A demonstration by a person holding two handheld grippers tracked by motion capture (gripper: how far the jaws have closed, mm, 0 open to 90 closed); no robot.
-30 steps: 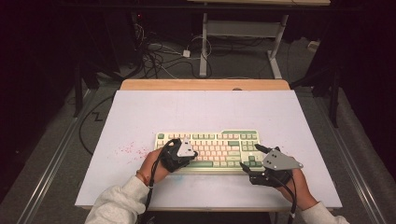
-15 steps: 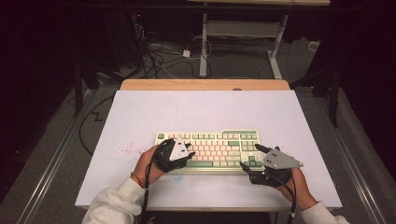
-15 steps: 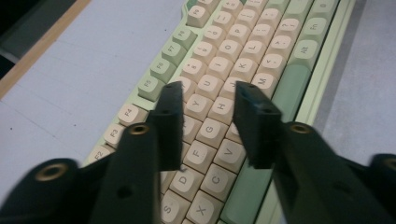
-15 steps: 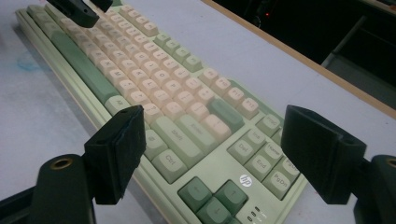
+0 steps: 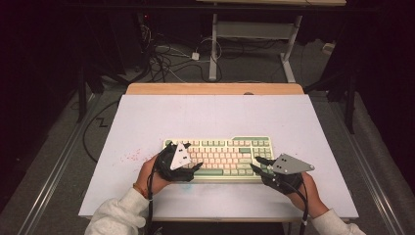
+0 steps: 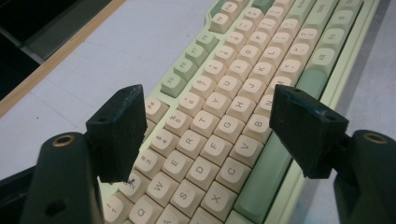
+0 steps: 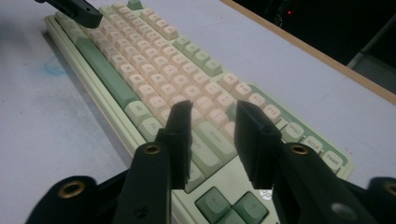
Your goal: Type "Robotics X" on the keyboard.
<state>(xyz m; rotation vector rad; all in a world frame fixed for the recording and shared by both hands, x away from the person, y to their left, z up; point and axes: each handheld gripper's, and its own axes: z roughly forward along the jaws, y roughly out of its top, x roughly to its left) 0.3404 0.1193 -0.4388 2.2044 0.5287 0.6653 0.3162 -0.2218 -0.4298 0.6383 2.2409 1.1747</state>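
A person seated at a white table [image 5: 147,122] works two handheld grippers over a cream-and-green keyboard [image 5: 220,157] that lies square on the near half of the tabletop. The left gripper [image 6: 205,130] hovers above the keyboard's left end, its jaws having just been opening and now spread wide with nothing between the pads; in the left gripper view the letter keys from T and G down to C and X lie in the gap below the fingers [image 6: 119,130], and the green space bar [image 6: 280,163] runs just under the far finger. The right gripper [image 7: 212,135] sits at the keyboard's right end, its jaws having just been closing and now drawn near each other but with a gap between them, holding nothing; in the right gripper view the two black fingers [image 7: 180,140] hang over the green keys at the right of the main block, with the dark green arrow keys [image 7: 229,205] just below and between them. In the high view the left gripper [image 5: 188,159] and the right gripper [image 5: 259,164] flank the keyboard's front edge, well apart, each carrying a grey three-cornered plate. Faint pinkish specks [image 5: 132,156] mark the table left of the left hand [image 5: 151,178].
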